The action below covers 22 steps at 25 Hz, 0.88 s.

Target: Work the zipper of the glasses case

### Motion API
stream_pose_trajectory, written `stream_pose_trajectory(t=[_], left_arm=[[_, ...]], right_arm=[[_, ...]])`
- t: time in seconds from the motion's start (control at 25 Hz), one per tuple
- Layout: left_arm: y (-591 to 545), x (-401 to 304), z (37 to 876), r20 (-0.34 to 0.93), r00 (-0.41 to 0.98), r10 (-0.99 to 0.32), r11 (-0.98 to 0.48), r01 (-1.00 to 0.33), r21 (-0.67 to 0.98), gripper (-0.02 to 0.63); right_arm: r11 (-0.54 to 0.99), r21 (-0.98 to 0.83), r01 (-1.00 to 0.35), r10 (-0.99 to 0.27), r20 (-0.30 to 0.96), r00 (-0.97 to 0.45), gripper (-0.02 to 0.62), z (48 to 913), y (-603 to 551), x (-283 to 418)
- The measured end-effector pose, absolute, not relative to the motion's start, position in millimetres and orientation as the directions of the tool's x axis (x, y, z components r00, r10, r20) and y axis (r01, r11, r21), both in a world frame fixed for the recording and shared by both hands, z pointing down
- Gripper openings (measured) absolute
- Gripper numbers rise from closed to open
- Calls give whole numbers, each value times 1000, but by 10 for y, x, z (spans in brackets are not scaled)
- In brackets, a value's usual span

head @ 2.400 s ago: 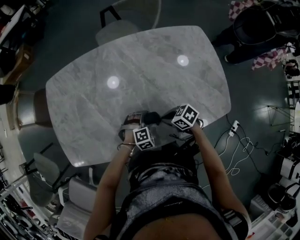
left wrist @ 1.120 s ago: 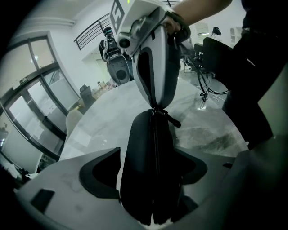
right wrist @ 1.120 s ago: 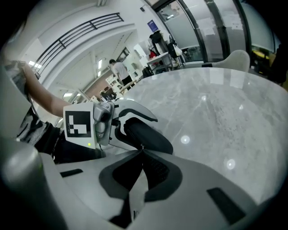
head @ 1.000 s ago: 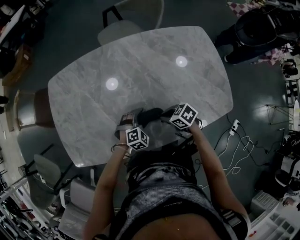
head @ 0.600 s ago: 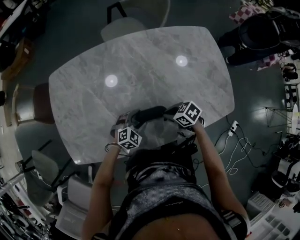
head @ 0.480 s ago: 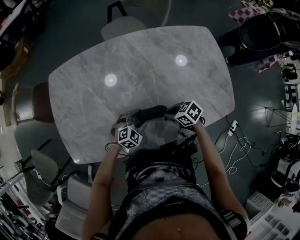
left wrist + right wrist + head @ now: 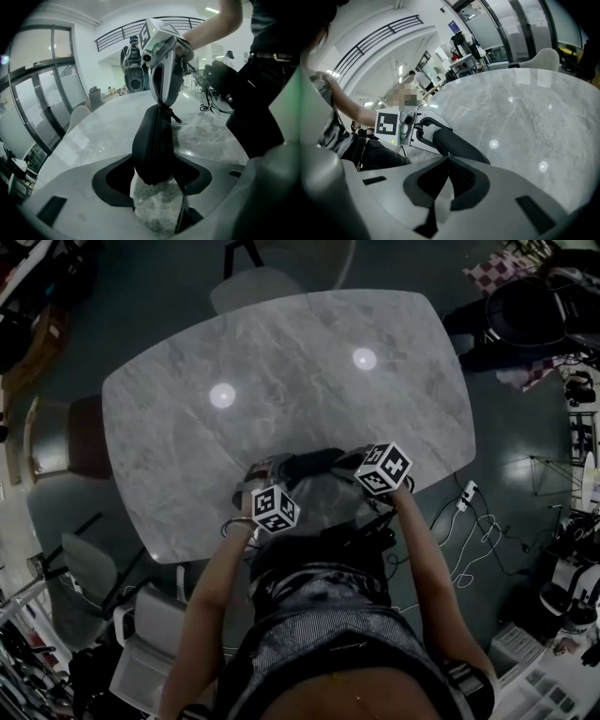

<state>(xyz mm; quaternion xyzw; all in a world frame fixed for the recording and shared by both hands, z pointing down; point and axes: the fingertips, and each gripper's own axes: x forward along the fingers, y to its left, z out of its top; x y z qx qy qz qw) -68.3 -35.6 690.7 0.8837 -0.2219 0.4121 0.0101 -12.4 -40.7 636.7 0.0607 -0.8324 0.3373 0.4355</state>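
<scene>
The black glasses case (image 7: 314, 463) lies near the table's front edge, between my two grippers. In the left gripper view its near end (image 7: 152, 140) sits between the pads of my left gripper (image 7: 154, 167). Those jaws have just been closing and now press on both of its sides. My right gripper (image 7: 161, 101) is shut at the case's far end, pinching the zipper pull on the zipper line. In the right gripper view the right gripper (image 7: 448, 159) meets the case (image 7: 461, 144) at its tips, and the left gripper (image 7: 419, 132) holds the other end.
The grey marble table (image 7: 281, 362) carries two bright light reflections. Chairs stand at its far side (image 7: 253, 282) and left side (image 7: 70, 442). A person (image 7: 534, 315) stands beyond the far right corner. Cables (image 7: 478, 521) lie on the floor at the right.
My left gripper has shifted slightly at the case's left end. The right gripper and the case have stayed where they were.
</scene>
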Motion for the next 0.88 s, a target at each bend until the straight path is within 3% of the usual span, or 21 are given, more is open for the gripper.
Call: stream_pose_trajectory(t=[0.88], left_arm=[[-375, -641, 6914, 748, 532, -396, -888, -431, -164, 247]], right_arm=[[783, -499, -371, 207, 772, -601, 58, 6350, -306, -613]])
